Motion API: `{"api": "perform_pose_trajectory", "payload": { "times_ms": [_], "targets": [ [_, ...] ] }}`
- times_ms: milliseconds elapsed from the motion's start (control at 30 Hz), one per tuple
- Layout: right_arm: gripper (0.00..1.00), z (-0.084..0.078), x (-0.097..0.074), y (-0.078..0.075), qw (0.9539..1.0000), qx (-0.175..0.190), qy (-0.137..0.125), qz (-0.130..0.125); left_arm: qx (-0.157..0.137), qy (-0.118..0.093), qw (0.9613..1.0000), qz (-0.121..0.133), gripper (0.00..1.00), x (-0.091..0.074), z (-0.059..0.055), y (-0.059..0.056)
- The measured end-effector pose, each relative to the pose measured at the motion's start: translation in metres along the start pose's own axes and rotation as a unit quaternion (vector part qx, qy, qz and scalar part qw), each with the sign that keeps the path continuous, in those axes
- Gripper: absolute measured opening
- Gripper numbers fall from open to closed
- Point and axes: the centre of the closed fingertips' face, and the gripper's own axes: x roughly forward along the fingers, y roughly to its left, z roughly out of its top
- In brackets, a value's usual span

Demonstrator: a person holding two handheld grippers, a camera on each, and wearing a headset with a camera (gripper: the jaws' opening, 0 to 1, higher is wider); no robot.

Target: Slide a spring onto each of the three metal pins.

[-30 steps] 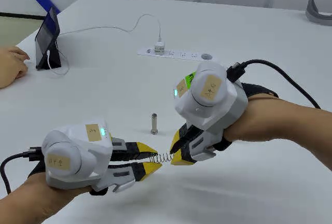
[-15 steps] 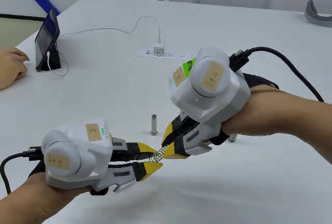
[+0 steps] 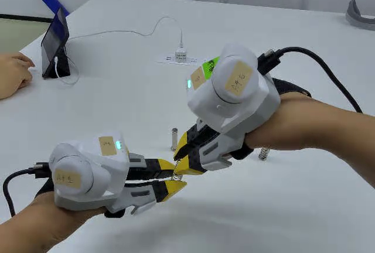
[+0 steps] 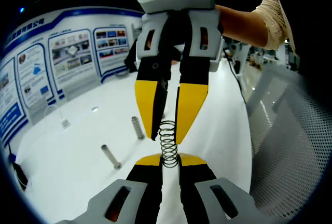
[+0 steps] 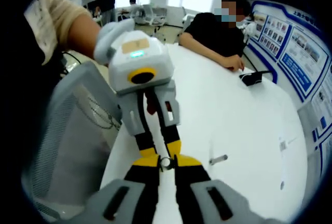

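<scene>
The spring [image 4: 168, 143], at mid-frame, is gripped at both ends: the left gripper [image 4: 168, 160] is closed on its near end, the right gripper [image 4: 166, 133] on its far end. Its long axis is laid along the left jaws. In the head view an upright pin [image 3: 174, 139] is seen just above the tips, nearer the right gripper.

The left gripper [image 3: 177, 178] and right gripper [image 3: 180, 156] match — white-grey shells, black jaws, yellow tips, tan paper labels. The spring [image 4: 168, 143] is silvery wire, the pin [image 3: 174, 139] dull grey, the table [image 3: 117, 101] plain white.
</scene>
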Motion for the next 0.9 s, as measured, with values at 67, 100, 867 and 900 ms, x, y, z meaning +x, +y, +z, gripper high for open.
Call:
{"api": "perform_pose_trajectory", "payload": {
  "times_ms": [67,100,867,900],
  "targets": [
    [0.12,0.0017,0.0006,-0.0001,1.0000,-0.001,-0.003,0.000,-0.003,-0.002,1.0000,0.000,0.11,0.0004,0.0007,0.0000],
    [0.12,0.0020,0.0008,-0.0001,1.0000,-0.001,-0.003,0.000,-0.004,-0.002,1.0000,-0.001,0.11,0.0006,0.0007,-0.0002],
    [0.14,-0.0069,0.0079,-0.0028,0.9999,0.017,-0.001,-0.003,-0.017,-0.013,0.9998,0.003,0.11,-0.0010,0.0029,0.0042],
    [0.13,-0.0068,0.0079,-0.0029,0.9998,0.018,-0.001,-0.003,-0.017,-0.013,0.9998,0.003,0.11,-0.0008,0.0028,0.0043]
  ]
}}
